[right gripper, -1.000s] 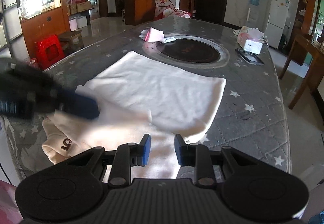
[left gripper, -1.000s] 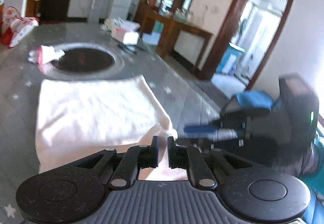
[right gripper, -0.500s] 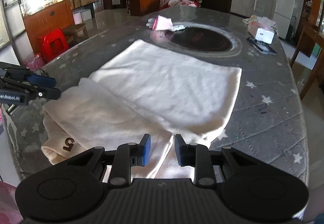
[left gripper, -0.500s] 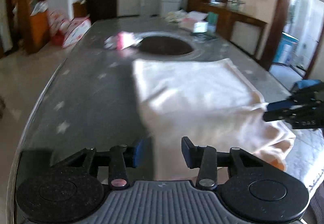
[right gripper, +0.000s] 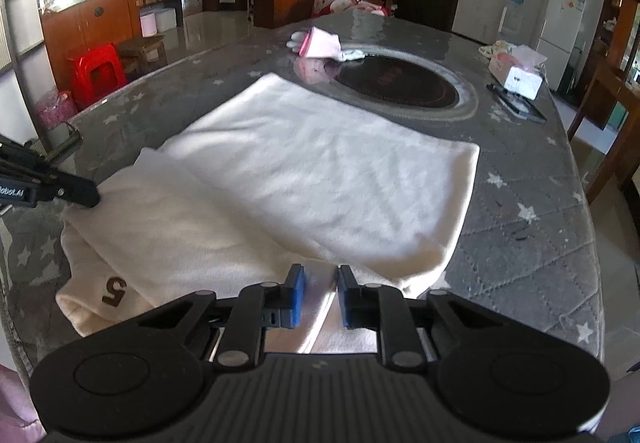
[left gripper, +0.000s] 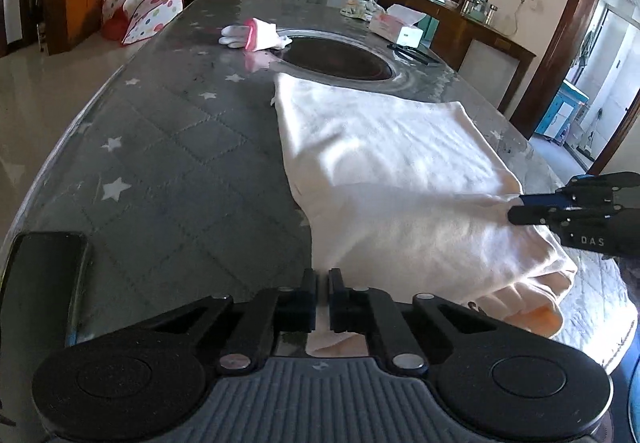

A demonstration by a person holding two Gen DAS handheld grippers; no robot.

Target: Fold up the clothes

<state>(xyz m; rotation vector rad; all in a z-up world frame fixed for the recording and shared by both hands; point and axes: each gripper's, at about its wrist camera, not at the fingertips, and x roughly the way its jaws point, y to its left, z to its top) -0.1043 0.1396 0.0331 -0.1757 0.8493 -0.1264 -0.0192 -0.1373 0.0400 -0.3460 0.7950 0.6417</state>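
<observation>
Left gripper (left gripper: pixel 322 297), which stood open half a second ago, is now clenched on the near edge of the cream garment (left gripper: pixel 392 179) spread on the grey starred table (left gripper: pixel 168 163). My right gripper (right gripper: pixel 319 297) pinches a fold of that garment loosely, jaws slightly parted. No containers hold anything.

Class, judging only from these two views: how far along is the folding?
Done: the near part of the white garment is already folded over itself. In hand: the left gripper is shut on its near edge; the right gripper grips too. Left: folding it smaller.
</observation>
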